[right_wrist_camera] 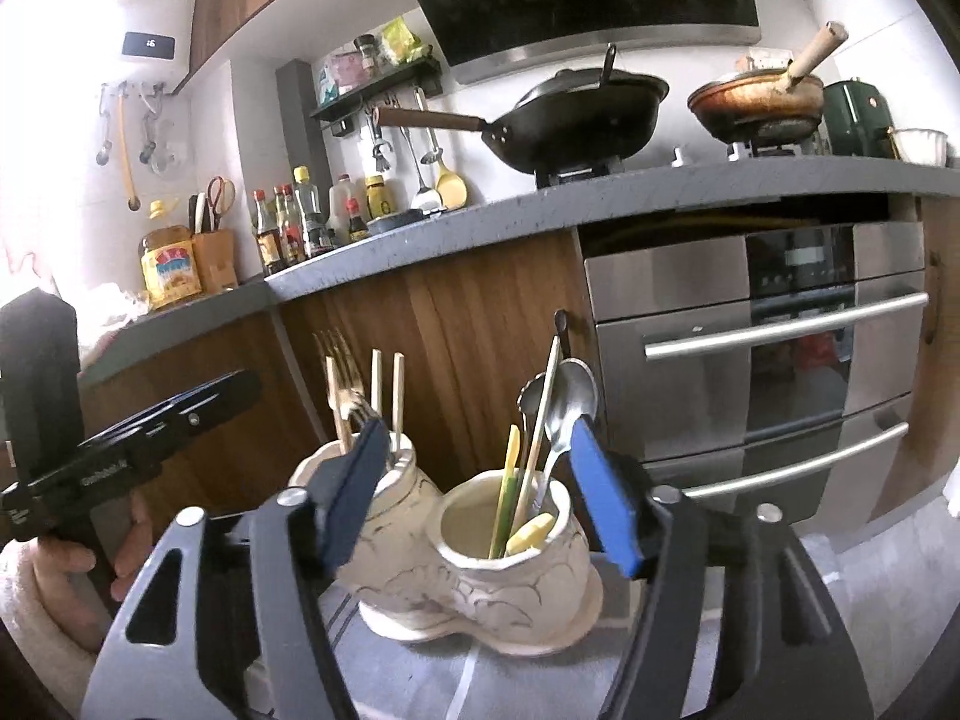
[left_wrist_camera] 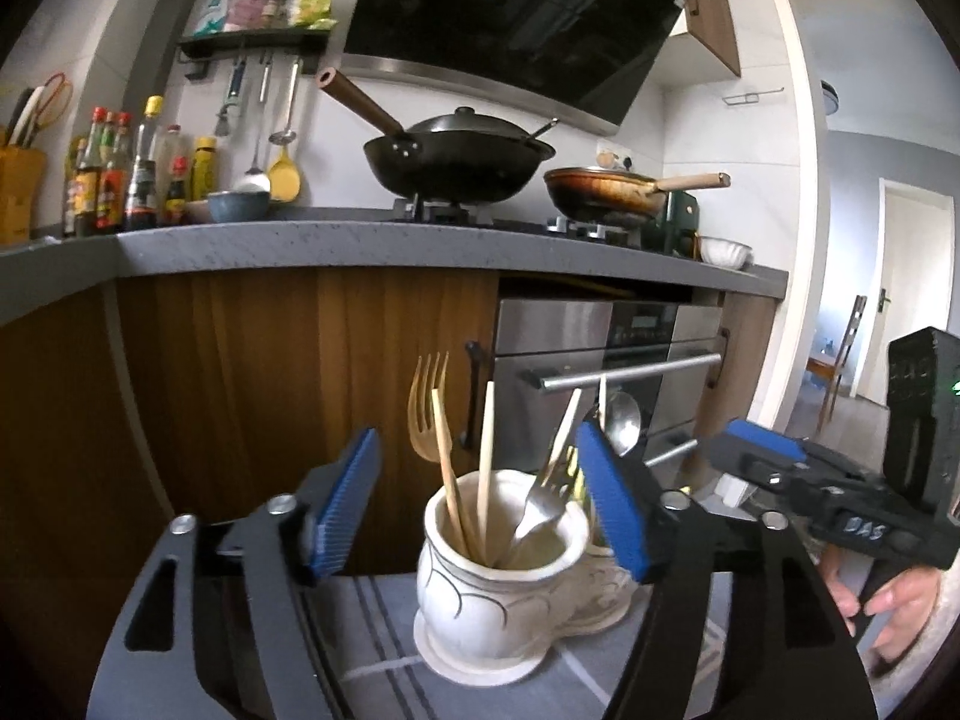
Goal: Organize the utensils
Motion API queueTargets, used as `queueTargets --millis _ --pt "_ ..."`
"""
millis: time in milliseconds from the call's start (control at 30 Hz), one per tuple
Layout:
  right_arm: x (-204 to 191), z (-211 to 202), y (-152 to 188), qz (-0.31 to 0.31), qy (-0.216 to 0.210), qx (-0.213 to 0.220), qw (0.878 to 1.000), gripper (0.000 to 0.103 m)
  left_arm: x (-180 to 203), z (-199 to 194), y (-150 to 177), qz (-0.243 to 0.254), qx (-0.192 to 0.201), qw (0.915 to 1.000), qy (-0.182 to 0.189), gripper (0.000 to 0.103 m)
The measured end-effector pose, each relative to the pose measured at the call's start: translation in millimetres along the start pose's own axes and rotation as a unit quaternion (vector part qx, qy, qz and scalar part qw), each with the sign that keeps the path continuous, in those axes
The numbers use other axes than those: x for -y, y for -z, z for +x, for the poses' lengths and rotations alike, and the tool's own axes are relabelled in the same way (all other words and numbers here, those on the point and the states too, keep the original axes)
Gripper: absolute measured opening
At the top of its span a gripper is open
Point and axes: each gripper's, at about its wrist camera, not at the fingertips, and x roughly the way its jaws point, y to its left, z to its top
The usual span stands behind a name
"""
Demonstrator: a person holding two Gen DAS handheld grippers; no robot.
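Left tongs (left_wrist_camera: 480, 510) spread wide, blue pads well apart, nothing between them gripped. Right tongs (right_wrist_camera: 477, 495) gape just the same, empty. Each handle sits in a bare hand (left_wrist_camera: 894, 600), fingers wrapped round the grip.

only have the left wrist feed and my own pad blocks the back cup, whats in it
observer: The back cup holds metal spoons, a chopstick and a yellow-green stick.
operator: anything sitting low inside
observer: Yes, a short pale yellow piece leans on the inner rim.
operator: right gripper holding anything
observer: No. The right gripper has its jaws open and grips nothing; in its own view that cup shows between them.
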Motion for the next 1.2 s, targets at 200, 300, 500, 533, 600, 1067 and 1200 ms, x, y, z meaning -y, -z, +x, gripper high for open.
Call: queueTargets --millis 200,300,500,533,600,1067,1200 --pt "-5.5 -41.7 -6.0 0.004 0.001 -0.016 1.000 0.088 15.3 -26.9 1.5 0.011 -0.011 0.9997 -0.020 0.091" --pt "-6.2 -62.7 -3.8 0.017 -0.003 -0.021 1.000 0.096 23.3 -44.5 7.2 0.007 -0.014 0.9996 -0.025 0.093" --pt "-5.0 -87.1 10.3 0.021 0.017 -0.033 0.999 0.097 36.5 -65.1 26.2 -0.011 -0.017 0.9990 -0.041 0.098" --pt "-5.1 -88.6 13.7 0.018 0.023 -0.034 0.999 0.097 38.0 -65.7 29.9 -0.012 -0.017 0.9988 -0.044 0.098" --pt "-3.5 -91.2 22.7 0.012 0.036 -0.031 0.999 0.097 40.9 -64.6 41.3 -0.013 -0.018 0.9982 -0.055 0.098" --pt "12.1 -76.4 60.6 -0.004 0.086 -0.017 0.996 0.097 41.2 -44.6 79.0 -0.011 -0.034 0.9962 -0.080 0.098" --pt "9.4 -74.4 64.9 -0.013 0.087 -0.013 0.996 0.097 43.6 -44.8 80.6 0.004 -0.031 0.9958 -0.086 0.098"
